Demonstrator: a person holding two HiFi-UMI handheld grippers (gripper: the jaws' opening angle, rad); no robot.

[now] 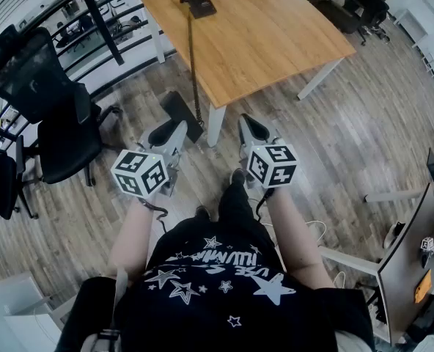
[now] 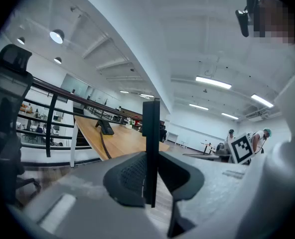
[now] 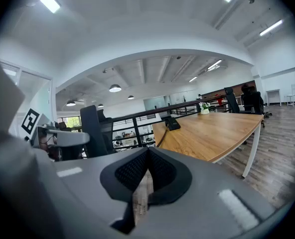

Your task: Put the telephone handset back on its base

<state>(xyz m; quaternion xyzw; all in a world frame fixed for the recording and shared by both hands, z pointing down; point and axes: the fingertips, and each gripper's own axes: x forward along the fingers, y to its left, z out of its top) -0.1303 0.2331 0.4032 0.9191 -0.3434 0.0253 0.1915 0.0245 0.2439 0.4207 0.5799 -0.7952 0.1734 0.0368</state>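
Observation:
The black telephone (image 1: 199, 1) sits at the far edge of the wooden table (image 1: 276, 42), and I cannot tell whether its handset rests on the base. It also shows small in the left gripper view as the telephone (image 2: 105, 128) and in the right gripper view as the telephone (image 3: 172, 123). Both grippers hang at waist height, well short of the table. My left gripper (image 1: 169, 134) has its jaws slightly apart; floor shows through the left gripper (image 2: 151, 156) gap, lined up with a dark upright strip (image 2: 150, 123). My right gripper (image 1: 251, 128) holds nothing, and the right gripper (image 3: 147, 151) pads meet.
A dark cable (image 1: 193, 64) drops from the phone over the table's near edge to a black piece (image 1: 182, 114) on the floor by the white table leg (image 1: 215, 125). A black office chair (image 1: 48, 101) stands at the left, by a railing. Another desk (image 1: 407, 262) is at the lower right.

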